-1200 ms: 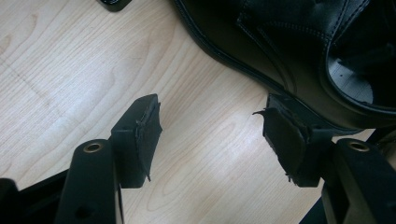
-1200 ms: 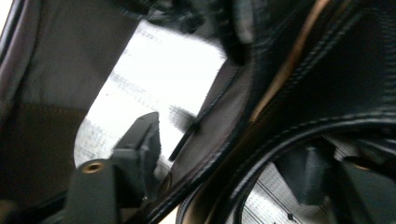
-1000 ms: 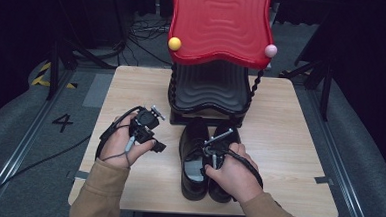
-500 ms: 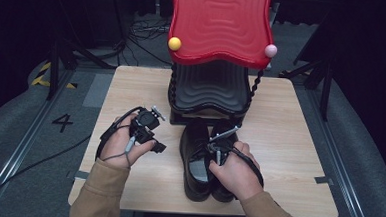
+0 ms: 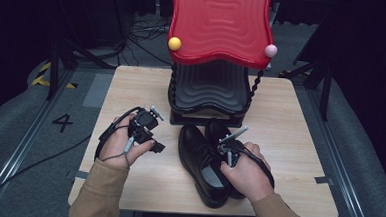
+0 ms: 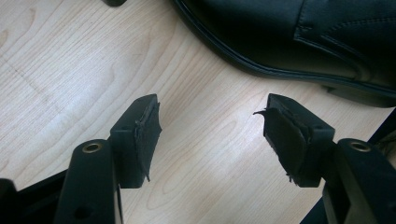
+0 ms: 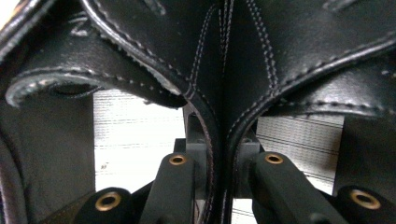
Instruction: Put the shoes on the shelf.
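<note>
Two black leather shoes lie side by side on the wooden table (image 5: 132, 90), toes toward the rack: the left shoe (image 5: 196, 156) and the right shoe (image 5: 215, 130). My right gripper (image 5: 227, 153) is shut on their two inner collar edges, which it pinches together. In the right gripper view those stitched edges (image 7: 211, 116) run between its jaws (image 7: 219, 158). My left gripper (image 5: 154, 145) hovers open over bare wood just left of the shoes. In the left gripper view its jaws (image 6: 210, 116) hold nothing, and the left shoe's side (image 6: 280, 32) lies just beyond them.
A shoe rack stands at the table's back, with a red wavy top shelf (image 5: 220, 25) and a black lower shelf (image 5: 209, 89) close behind the shoe toes. A yellow ball (image 5: 174, 43) and a pink ball (image 5: 270, 50) cap its posts. Dark floor with cables surrounds the table.
My right hand has shifted slightly to the right, with the pair of shoes held in its gripper. The left hand and its open gripper have hardly moved.
</note>
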`<action>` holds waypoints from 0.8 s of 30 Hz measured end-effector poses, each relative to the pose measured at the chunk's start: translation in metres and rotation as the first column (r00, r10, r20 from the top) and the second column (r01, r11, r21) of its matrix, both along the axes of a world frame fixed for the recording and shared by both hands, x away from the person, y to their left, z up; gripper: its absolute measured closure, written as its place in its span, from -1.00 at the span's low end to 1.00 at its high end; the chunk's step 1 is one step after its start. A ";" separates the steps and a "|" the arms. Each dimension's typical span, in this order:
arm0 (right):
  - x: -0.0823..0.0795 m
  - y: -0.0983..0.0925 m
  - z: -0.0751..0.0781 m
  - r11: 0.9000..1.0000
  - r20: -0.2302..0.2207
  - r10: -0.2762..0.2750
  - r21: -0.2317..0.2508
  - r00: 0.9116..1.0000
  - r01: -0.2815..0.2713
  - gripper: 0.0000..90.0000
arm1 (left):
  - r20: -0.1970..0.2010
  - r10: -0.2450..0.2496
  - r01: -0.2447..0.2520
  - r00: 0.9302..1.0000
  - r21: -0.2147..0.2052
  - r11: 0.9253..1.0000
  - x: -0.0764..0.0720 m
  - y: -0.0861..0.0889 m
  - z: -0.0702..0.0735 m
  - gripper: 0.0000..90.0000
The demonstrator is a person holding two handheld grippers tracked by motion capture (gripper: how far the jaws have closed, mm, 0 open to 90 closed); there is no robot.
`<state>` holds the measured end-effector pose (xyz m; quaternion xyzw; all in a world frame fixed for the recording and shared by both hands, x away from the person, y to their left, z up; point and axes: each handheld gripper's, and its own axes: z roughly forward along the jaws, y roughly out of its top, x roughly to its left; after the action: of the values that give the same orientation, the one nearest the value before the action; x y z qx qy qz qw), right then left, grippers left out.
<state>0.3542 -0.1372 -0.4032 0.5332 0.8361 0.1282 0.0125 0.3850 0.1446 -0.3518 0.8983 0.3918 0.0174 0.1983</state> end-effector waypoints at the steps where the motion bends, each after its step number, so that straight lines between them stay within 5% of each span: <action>1: 0.000 -0.001 0.001 1.000 -0.007 0.010 -0.003 1.000 -0.010 0.82 | -0.004 0.002 -0.002 1.000 0.001 1.000 0.000 0.001 0.000 -0.18; 13: -0.004 -0.009 0.021 0.997 -0.023 0.078 0.002 0.997 -0.078 0.82 | 0.003 0.036 -0.036 0.999 -0.009 0.999 -0.006 0.015 0.001 -0.18; 24: -0.017 -0.026 0.054 0.994 0.006 0.112 0.009 0.994 -0.112 0.82 | 0.006 0.062 -0.062 0.998 -0.016 0.998 -0.010 0.024 0.003 -0.18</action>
<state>0.3375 -0.1632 -0.3495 0.4852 0.8640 0.1342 0.0050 0.3753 0.1688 -0.3487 0.8841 0.4189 0.0236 0.2059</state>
